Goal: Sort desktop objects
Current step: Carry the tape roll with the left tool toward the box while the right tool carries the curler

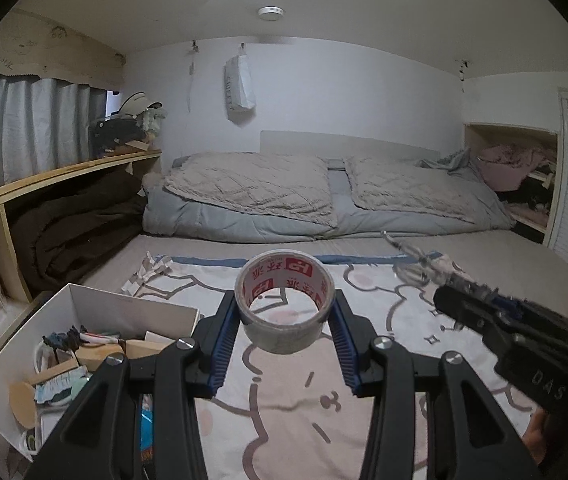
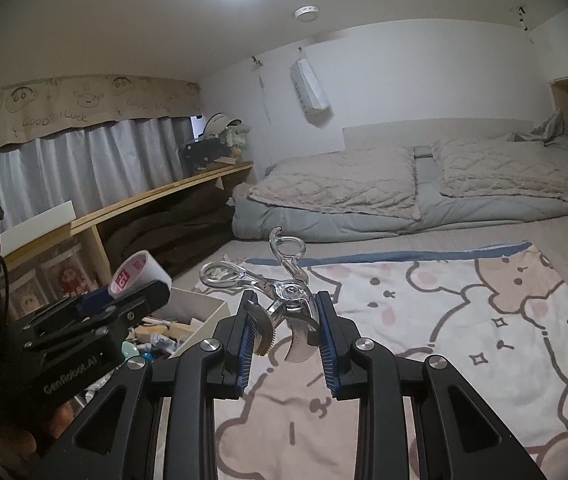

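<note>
Blue-padded fingers of the left gripper clenched a tape roll held above the blanket, while the right gripper gripped metal scissors by the blades. Either could slip, since both grips looked narrow. Beside them a white box held wooden blocks, packets and clips
</note>
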`<state>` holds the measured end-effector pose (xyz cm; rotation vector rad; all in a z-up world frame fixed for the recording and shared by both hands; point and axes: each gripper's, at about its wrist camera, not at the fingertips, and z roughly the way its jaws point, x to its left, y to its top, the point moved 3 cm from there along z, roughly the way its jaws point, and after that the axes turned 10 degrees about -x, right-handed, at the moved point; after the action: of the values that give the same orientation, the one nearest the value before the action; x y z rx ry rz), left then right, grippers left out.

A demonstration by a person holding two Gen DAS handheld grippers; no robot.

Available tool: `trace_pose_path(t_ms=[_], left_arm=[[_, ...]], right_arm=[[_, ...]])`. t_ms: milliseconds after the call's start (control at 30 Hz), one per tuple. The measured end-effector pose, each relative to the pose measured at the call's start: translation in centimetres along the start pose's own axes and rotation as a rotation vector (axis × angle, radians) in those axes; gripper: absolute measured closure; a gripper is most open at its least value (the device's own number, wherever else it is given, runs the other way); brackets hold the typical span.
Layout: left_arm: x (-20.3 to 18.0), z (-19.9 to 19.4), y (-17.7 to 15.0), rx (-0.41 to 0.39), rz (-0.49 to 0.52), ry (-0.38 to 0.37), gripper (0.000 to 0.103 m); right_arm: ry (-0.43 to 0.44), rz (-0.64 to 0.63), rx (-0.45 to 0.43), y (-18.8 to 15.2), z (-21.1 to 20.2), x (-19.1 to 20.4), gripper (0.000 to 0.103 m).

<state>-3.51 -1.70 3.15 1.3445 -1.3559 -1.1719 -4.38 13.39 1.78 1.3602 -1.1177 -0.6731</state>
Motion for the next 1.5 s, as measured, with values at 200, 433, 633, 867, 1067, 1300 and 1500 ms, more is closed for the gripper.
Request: trace_pose_path(t_ms=[200,433,633,867,1067,1300,1500], left_arm=[[2.4,1.4,1.3,0.008,-0.068,0.013,0.059],[6.0,2.1,1.8,-0.005,-0.06,0.097,0.059],[10.4,2.7,0.8,0.02,-0.077,0.199,0.059],[15.7,2.7,-0.7,0.05,-0.12,0.297,0.059],[19.5,1.9,-1.5,0.055,-0.164,0.38,0.059],[23.2,1.6,-2.7,0.094,-0.191,0.445,0.059],[25.7,1.1,-3.9,0.116,-0.233,0.462,0.059]], right_arm=[[0.014,-0.01,0.018,-0.1,1.9,1.0,0.073],[0.051,0.003,0.056,-0.4,4.4,2.5,0.073],[0.086,0.001,0.085,-0.7,6.4,4.8,0.073],[0.133,-0.016,0.125,-1.2,8.3,7.9,0.073],[0.166,-0.045,0.18,-2.1,10.1,10.5,0.073],[0.201,-0.074,0.242,-3.6,12.1,13.2,0.073],[0.212,-0.092,0.284,-4.9,13.5,14.9,0.073]])
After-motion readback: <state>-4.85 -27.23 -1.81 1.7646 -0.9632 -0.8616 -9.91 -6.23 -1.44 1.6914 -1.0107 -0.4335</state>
